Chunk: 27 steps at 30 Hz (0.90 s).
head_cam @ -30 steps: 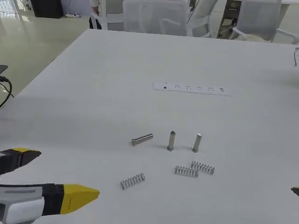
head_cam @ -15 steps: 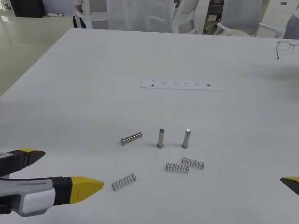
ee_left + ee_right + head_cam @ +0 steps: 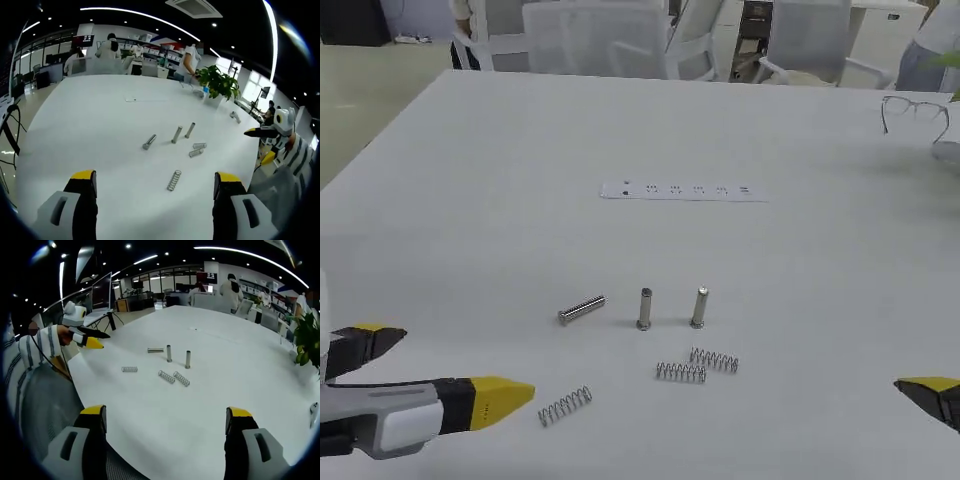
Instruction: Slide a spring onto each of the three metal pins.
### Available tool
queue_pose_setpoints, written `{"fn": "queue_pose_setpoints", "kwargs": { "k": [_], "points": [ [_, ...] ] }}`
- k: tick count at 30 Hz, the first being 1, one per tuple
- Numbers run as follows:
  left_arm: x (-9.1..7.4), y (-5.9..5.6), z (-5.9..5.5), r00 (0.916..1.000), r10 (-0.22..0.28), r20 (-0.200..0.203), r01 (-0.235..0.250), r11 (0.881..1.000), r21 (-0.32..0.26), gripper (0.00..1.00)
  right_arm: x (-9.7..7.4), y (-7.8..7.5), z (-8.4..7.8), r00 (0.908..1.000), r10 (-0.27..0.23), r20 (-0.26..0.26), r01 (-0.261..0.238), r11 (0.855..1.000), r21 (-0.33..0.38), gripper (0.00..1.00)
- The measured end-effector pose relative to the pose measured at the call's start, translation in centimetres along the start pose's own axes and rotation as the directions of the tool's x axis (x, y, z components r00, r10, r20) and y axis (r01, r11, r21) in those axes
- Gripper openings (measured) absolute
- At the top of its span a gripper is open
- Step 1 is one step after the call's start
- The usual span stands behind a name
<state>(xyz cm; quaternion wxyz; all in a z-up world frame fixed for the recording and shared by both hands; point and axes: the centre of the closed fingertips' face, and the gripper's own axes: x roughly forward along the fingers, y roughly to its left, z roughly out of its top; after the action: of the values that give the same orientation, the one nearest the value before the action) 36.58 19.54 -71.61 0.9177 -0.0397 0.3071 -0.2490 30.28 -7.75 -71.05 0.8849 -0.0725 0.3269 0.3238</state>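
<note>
The left gripper [image 3: 156, 176] has its yellow-tipped jaws spread wide with nothing between them, and it hovers over the near part of the white table [image 3: 470, 200], clear of every part. In the left gripper view the lone spring [image 3: 174, 180] lies on its side at about 12 o'clock from the jaws, near the tips and a shade toward the right-hand jaw, touching neither. Beyond it, at 12 to 1 o'clock, are the three pins: the lying pin [image 3: 149, 142] flat on the table, then the middle pin [image 3: 177, 134] and the end pin [image 3: 190, 130], both upright on their heads and bare of springs. In the head view the near spring [image 3: 681, 372] lies at about 5 o'clock from the middle pin and the far spring [image 3: 714, 360] at about 5 o'clock from the end pin; the two lie just beside each other, and whether they touch I cannot tell. The right gripper [image 3: 165, 413] is likewise wide open and empty, over the table's near right side. In the right gripper view those two springs sit at 12 o'clock, well apart from its tips, with the upright pins behind them and the lone spring at 11 o'clock. A power strip [image 3: 682, 191] lies at 12 o'clock from the pins, well apart, and a pair of glasses [image 3: 912, 108] rests at 2 o'clock.
</note>
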Motion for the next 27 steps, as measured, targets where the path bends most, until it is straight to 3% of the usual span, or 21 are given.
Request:
{"fn": "queue_pose_setpoints", "kwargs": {
  "k": [15,27],
  "points": [
    [1.8,0.2,1.5,0.9995,-0.02,-0.023,0.022,0.998,0.059,0.88,0.2,0.3,-0.2,1.0,0.004,0.004,-0.004,1.0,0.016,0.96],
    [3.5,0.1,1.4,0.9972,-0.037,-0.064,0.041,0.997,0.07,0.87,0.2,0.1,-0.3,0.9999,-0.005,0.009,0.005,1.0,0.021,0.96]
  ]
}}
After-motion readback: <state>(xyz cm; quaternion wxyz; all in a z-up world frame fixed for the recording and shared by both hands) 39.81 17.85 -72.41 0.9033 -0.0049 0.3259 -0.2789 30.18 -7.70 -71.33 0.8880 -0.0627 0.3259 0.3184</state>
